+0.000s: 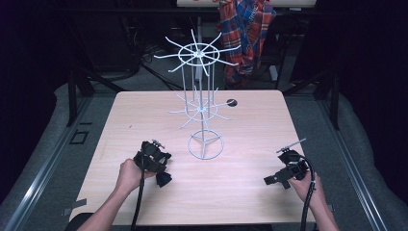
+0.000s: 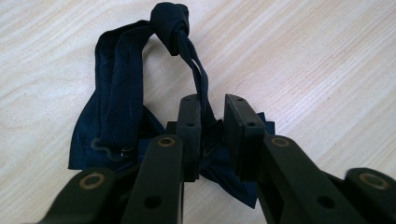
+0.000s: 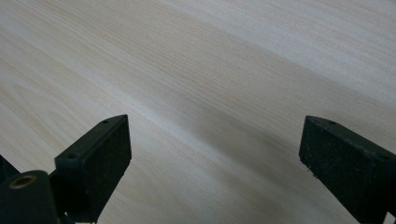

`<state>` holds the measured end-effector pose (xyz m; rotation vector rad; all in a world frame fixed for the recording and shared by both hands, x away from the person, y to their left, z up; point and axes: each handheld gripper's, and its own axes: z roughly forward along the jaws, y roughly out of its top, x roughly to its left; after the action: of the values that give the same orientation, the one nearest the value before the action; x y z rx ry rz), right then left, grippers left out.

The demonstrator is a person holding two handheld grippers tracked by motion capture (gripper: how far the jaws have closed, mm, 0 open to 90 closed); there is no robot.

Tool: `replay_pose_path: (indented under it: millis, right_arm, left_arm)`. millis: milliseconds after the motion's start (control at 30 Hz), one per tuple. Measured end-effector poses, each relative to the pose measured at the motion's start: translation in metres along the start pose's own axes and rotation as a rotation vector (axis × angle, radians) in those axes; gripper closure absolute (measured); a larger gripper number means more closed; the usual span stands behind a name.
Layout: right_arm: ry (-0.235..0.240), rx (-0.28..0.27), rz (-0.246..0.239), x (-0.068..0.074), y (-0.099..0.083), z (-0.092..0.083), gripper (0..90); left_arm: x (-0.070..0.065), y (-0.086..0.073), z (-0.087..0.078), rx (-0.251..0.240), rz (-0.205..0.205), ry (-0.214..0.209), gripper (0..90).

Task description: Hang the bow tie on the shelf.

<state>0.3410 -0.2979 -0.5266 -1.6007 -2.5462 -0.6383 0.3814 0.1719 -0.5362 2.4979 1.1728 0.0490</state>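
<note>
bow tie [image 2: 116, 116]: dark, soft, light cloth, limp, lying on the table [image 1: 250, 125] near its front left | best gripped by its thin strap near the knot | left gripper [image 2: 212, 109]: jaws nearly together, pinching that strap | right gripper [image 3: 215, 154]: wide open, empty | wire rack [image 1: 202, 103] stands mid-table

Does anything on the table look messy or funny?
Yes. The dark blue tie lies crumpled and knotted on the table instead of hanging on the white wire rack. The left tongs pinch its thin strap. Nothing looks spilled or broken.
</note>
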Motion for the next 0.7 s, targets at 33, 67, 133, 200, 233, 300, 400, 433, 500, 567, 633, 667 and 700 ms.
replay_pose_path:
  millis: [33, 67, 133, 200, 233, 300, 400, 433, 500, 567, 633, 667, 700]
  right_arm:
    - [0.0, -0.001, 0.001, 0.0, 0.0, 0.0, 8.8]
    - [-0.001, -0.001, 0.001, 0.0, 0.0, 0.0, 8.8]
    - [-0.008, 0.003, -0.002, 0.0, 0.0, 0.0, 8.8]
    - [-0.007, 0.0, -0.001, 0.0, 0.0, 0.0, 8.8]
    - [-0.003, -0.022, 0.018, 0.002, -0.001, 0.002, 8.8]
    - [-0.005, 0.018, -0.019, 0.0, 0.001, -0.001, 8.8]
    - [-0.008, -0.002, 0.001, 0.001, -0.001, 0.001, 8.8]
    - [-0.009, -0.001, -0.005, 0.0, 0.0, 0.0, 8.8]
    - [-0.009, 0.003, -0.009, 0.0, 0.0, 0.0, 8.7]
    - [-0.008, -0.001, -0.006, 0.0, -0.001, 0.001, 8.7]
    - [-0.003, 0.002, -0.003, 0.001, 0.0, 0.0, 8.8]
    - [-0.004, 0.005, -0.007, 0.001, 0.0, 0.0, 8.8]
    - [-0.005, 0.006, -0.008, 0.001, 0.0, 0.0, 8.8]
  left_arm:
    - [0.0, 0.0, 0.0, 0.0, 0.002, 0.0, 79.7]
    - [0.0, 0.0, 0.0, 0.002, 0.006, -0.007, 80.9]
    - [-0.001, -0.001, 0.0, 0.01, 0.027, -0.014, 85.1]
    - [-0.001, -0.001, -0.001, 0.011, 0.035, -0.021, 86.2]
    - [-0.001, -0.001, -0.002, 0.009, 0.039, -0.02, 86.4]
    - [-0.001, -0.001, -0.003, 0.003, 0.038, -0.023, 86.8]
    - [-0.001, -0.001, -0.01, -0.023, 0.047, -0.024, 86.9]
    - [-0.001, -0.001, -0.013, -0.034, 0.053, -0.026, 86.9]
    - [-0.002, -0.001, -0.017, -0.049, 0.057, -0.024, 86.9]
    - [-0.002, -0.002, -0.02, -0.066, 0.059, -0.028, 86.9]
    - [-0.002, -0.002, -0.024, -0.084, 0.057, -0.031, 86.9]
    - [-0.001, -0.002, -0.025, -0.088, 0.055, -0.033, 86.9]
    - [-0.001, -0.002, -0.026, -0.096, 0.051, -0.033, 86.9]
